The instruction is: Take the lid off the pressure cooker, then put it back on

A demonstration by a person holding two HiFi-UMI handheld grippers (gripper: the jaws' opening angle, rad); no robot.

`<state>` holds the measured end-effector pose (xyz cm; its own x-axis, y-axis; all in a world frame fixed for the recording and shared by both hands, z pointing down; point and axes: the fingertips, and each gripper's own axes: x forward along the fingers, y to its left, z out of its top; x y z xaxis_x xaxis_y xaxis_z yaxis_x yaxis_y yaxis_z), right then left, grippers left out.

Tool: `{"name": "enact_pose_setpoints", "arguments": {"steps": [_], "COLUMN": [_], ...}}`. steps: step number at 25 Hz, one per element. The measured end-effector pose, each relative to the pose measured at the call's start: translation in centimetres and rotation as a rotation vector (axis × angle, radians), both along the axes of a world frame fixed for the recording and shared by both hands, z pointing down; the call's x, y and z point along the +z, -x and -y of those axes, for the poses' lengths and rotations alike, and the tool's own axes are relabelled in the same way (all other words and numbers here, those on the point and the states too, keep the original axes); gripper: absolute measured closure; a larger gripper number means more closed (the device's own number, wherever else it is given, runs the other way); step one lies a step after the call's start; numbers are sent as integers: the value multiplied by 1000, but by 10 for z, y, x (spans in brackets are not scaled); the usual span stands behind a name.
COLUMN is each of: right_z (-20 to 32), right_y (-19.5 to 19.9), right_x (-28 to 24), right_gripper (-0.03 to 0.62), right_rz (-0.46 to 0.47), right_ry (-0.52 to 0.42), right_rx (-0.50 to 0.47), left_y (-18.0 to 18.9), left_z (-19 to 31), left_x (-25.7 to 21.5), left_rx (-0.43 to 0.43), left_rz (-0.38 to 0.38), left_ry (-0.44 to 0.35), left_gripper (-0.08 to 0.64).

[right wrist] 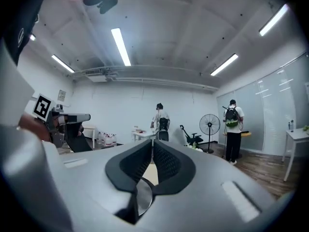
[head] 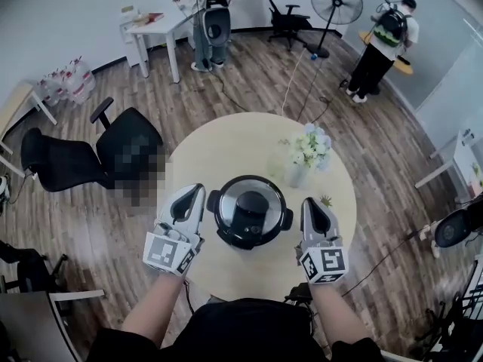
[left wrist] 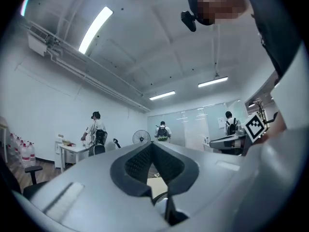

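Observation:
A black pressure cooker (head: 250,211) with its lid (head: 250,205) on sits on the round pale table (head: 226,149), seen in the head view. My left gripper (head: 195,192) hangs just left of the pot, raised above the table, jaws together with nothing between them. My right gripper (head: 309,204) is raised just right of the pot, also shut and empty. In the left gripper view the left gripper (left wrist: 151,146) points level across the room, pads closed tip to tip. The right gripper view shows the right gripper (right wrist: 153,145) shut the same way, a sliver of the cooker's rim (right wrist: 137,197) below.
A glass vase of white flowers (head: 306,155) stands on the table behind the pot. A black office chair (head: 113,153) sits left of the table. Farther back are a white desk (head: 155,32), a standing fan (head: 334,6) and two people with backpacks.

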<state>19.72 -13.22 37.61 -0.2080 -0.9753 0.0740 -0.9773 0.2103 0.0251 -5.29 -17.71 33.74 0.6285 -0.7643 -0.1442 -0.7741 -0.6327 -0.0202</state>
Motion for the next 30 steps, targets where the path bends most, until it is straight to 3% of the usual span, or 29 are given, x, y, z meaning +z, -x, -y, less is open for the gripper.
{"name": "enact_pose_setpoints", "arguments": {"steps": [10, 30], "right_z": [-12, -21], "right_y": [-10, -27], "right_x": [0, -6], "right_gripper": [586, 586], "right_rz": [-38, -63], "right_ry": [-54, -85], "right_rx": [20, 8], "left_y": [-16, -6], "left_z": [-9, -18], "left_x": [-6, -13], "left_rx": [-30, -100], "left_rz": [24, 51], "left_ry": [-22, -25], "left_gripper": [560, 560]}}
